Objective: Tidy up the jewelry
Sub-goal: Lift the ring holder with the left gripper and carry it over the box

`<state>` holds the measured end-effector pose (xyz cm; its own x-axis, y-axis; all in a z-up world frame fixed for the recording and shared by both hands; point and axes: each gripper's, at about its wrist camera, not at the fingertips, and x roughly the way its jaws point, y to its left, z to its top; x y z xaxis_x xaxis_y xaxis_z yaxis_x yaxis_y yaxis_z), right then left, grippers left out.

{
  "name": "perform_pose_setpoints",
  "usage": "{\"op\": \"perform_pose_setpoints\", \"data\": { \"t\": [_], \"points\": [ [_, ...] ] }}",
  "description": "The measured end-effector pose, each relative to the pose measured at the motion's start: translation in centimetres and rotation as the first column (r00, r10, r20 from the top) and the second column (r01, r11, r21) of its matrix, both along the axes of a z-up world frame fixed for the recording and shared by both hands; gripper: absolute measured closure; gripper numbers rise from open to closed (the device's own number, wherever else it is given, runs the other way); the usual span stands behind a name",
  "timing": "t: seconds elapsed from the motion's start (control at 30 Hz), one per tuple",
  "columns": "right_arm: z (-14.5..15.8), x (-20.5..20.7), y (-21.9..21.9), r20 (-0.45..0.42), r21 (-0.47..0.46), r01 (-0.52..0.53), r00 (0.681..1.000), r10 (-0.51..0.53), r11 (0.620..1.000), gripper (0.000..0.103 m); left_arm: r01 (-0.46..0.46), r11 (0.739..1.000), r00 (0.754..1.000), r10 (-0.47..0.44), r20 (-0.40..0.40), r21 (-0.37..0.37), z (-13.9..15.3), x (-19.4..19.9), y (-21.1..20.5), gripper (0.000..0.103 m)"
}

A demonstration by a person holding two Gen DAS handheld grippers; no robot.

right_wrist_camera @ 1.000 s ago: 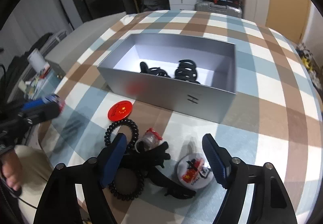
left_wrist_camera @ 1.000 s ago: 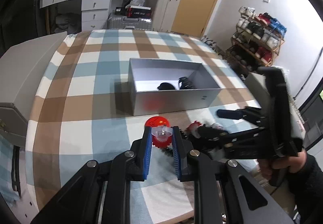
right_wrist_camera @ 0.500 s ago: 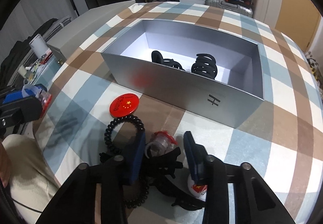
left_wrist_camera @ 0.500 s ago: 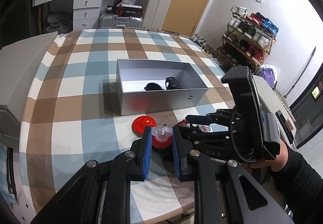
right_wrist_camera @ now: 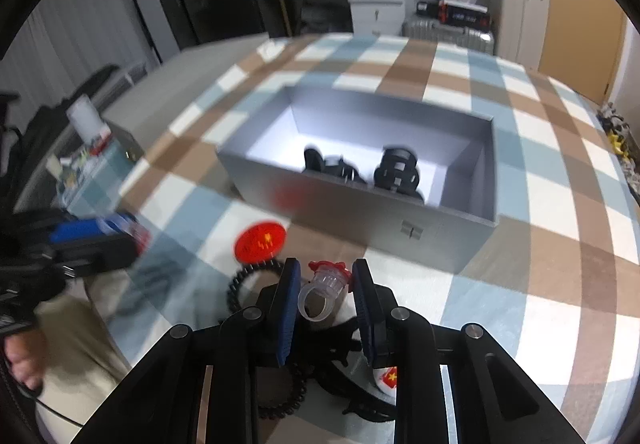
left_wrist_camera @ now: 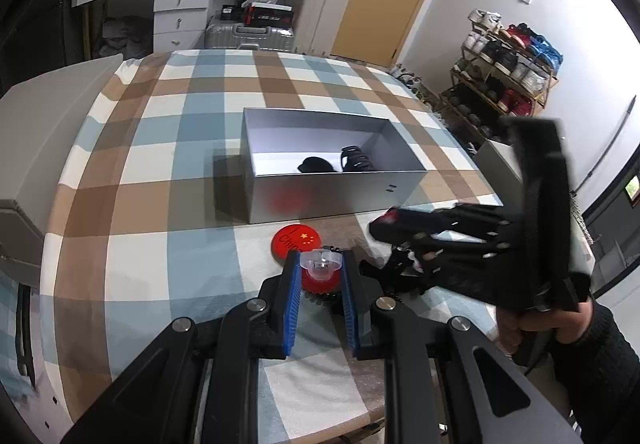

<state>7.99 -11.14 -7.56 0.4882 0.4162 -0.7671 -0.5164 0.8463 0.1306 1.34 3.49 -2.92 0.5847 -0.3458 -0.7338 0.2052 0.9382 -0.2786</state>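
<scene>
An open silver box [left_wrist_camera: 336, 190] [right_wrist_camera: 408, 232] stands on the checked table with two black hair ties [right_wrist_camera: 396, 170] inside. My left gripper [left_wrist_camera: 320, 264] is shut on a clear-and-red toy ring [left_wrist_camera: 321, 262], held above the table in front of the box. My right gripper [right_wrist_camera: 326, 276] is shut on another clear ring with a red top [right_wrist_camera: 325, 286], lifted above the pile. A red round badge [left_wrist_camera: 295, 238] [right_wrist_camera: 260, 241] lies in front of the box. A black spiral hair tie [right_wrist_camera: 250, 280] and a black claw clip [right_wrist_camera: 352, 384] lie under the right gripper.
A round white badge [right_wrist_camera: 386, 378] peeks out beside the right gripper's finger. A grey case [left_wrist_camera: 44, 132] sits at the table's left edge. Drawers, suitcases and a shoe rack [left_wrist_camera: 508, 72] stand beyond the table.
My right gripper closed on the clear red-topped ring and lifted it from the pile. My left gripper stayed shut on its ring and drew back slightly.
</scene>
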Motion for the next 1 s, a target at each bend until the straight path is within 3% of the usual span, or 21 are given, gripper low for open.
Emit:
{"op": "perform_pose_setpoints", "data": {
  "t": [0.23,0.47,0.7,0.93,1.0],
  "points": [
    [2.1,-0.4,-0.9,0.049,0.079,0.029,0.998,-0.033,0.996,0.078,-0.036,0.999,0.999,0.036,-0.023,-0.001,-0.5,0.7,0.1,0.089],
    [4.5,-1.5,-2.1,0.116,0.17,0.037,0.992,-0.058,0.985,0.078,-0.04,0.999,0.998,0.041,0.039,-0.003,1.1,1.8,-0.8,0.089],
    [5.9,-0.3,-4.1,0.107,0.249,0.087,0.987,-0.117,0.964,0.078,-0.02,0.999,0.997,0.017,0.074,0.044,2.2,4.1,-2.3,0.089],
    [8.3,1.5,-4.7,0.159,0.236,0.102,0.977,-0.142,0.966,0.078,0.015,0.995,0.995,-0.024,0.093,0.095,3.1,7.2,-3.7,0.089],
    [8.7,2.2,-4.5,0.173,0.217,0.104,0.974,-0.143,0.971,0.078,0.048,0.997,0.995,-0.054,0.085,0.065,3.1,8.4,-3.8,0.089]
  ]
}}
